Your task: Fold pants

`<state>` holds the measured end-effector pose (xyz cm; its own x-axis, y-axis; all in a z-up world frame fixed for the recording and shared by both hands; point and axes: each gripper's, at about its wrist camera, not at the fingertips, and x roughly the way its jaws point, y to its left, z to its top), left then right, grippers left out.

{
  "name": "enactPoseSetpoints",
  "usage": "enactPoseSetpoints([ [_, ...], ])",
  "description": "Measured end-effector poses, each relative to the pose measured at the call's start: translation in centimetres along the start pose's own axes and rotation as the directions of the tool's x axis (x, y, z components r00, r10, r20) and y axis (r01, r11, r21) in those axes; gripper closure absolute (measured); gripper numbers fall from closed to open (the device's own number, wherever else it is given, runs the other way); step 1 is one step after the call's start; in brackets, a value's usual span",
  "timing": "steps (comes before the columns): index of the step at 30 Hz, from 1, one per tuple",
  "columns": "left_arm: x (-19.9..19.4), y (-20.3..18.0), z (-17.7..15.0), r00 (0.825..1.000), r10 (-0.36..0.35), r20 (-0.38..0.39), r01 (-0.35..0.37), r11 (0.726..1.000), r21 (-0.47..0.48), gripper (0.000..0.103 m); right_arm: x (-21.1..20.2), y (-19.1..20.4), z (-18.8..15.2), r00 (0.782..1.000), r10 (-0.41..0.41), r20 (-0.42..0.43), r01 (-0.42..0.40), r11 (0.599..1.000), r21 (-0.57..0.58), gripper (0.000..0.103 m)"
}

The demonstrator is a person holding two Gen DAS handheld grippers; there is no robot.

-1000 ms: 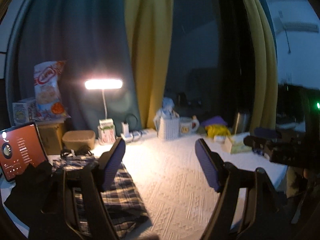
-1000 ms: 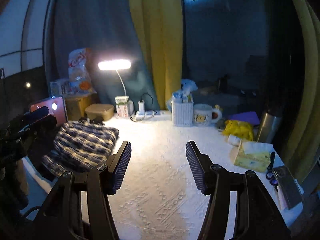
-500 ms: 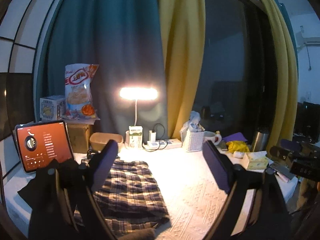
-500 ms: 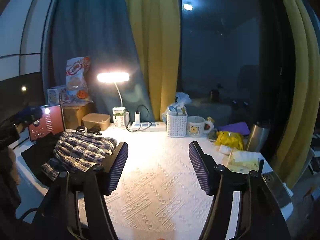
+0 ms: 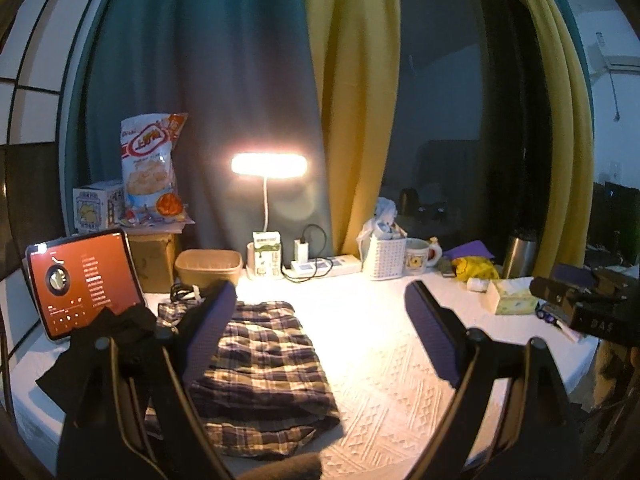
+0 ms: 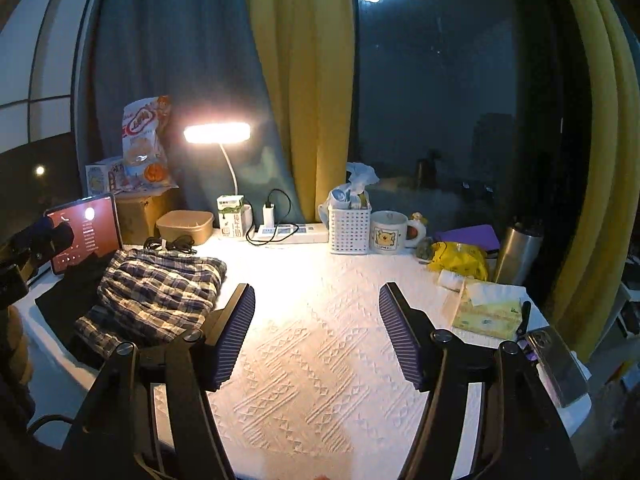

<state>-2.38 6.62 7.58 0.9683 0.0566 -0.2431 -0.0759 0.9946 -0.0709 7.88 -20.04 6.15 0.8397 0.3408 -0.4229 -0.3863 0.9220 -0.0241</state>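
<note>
Compared with one second ago, both cameras are now higher and further back from the lamp point(image 5: 269, 166): in the left view the plaid pants point(image 5: 260, 364) sat low under the left finger, and now I see almost the whole bundle.

The left tool point(image 5: 316, 340) is wide open and holds nothing; its left finger is in front of the near-left part of the pants, but I cannot tell if it touches the cloth. The right tool point(image 6: 316, 332) is also wide open and empty, above the white patterned cover of the bench point(image 6: 320, 360), to the right of the pants.

The pants lie in front of the lamp and to its left, as a loose, roughly folded bundle. On their left side they rest partly on a black cloth point(image 5: 100, 344), near the tablet point(image 5: 82, 280).

I judge the pants light and soft, thin woven cotton. They will sag and slide open if I lift from one point only. The surface is not slippery, and the ribbed fingers should hold it well. I think it is best to take hold at two corners of one edge, waistband or hem, one tool on each, and I must not pinch the black cloth together with it.

The left view shows the near edge of the pants, where layers are stacked and a dark fold lies under. The right view shows the far end beside the black cable point(image 6: 170, 244), and also the tissue box point(image 6: 490, 314) and the phone point(image 6: 554, 364) at the right edge of the bench.
</note>
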Motion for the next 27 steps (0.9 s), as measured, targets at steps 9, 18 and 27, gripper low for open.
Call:
enactPoseSetpoints([
  [9,-0.07,-0.05,0.02,1.0,-0.007,0.0,0.007,1.0,0.001,0.016,0.02,0.01,-0.04,1.0,0.0,-0.002,0.0,1.0,0.0,0.035],
  [18,0.06,-0.71,-0.15,1.0,-0.01,-0.006,0.01,1.0,0.001,0.016,-0.23,0.25,0.19,1.0,0.008,0.002,-0.008,1.0,-0.006,0.035],
  [27,-0.1,-1.01,-0.09,1.0,-0.004,-0.002,0.004,1.0,0.001,0.016,-0.3,0.24,0.24,1.0,0.01,0.005,-0.01,1.0,-0.009,0.035],
])
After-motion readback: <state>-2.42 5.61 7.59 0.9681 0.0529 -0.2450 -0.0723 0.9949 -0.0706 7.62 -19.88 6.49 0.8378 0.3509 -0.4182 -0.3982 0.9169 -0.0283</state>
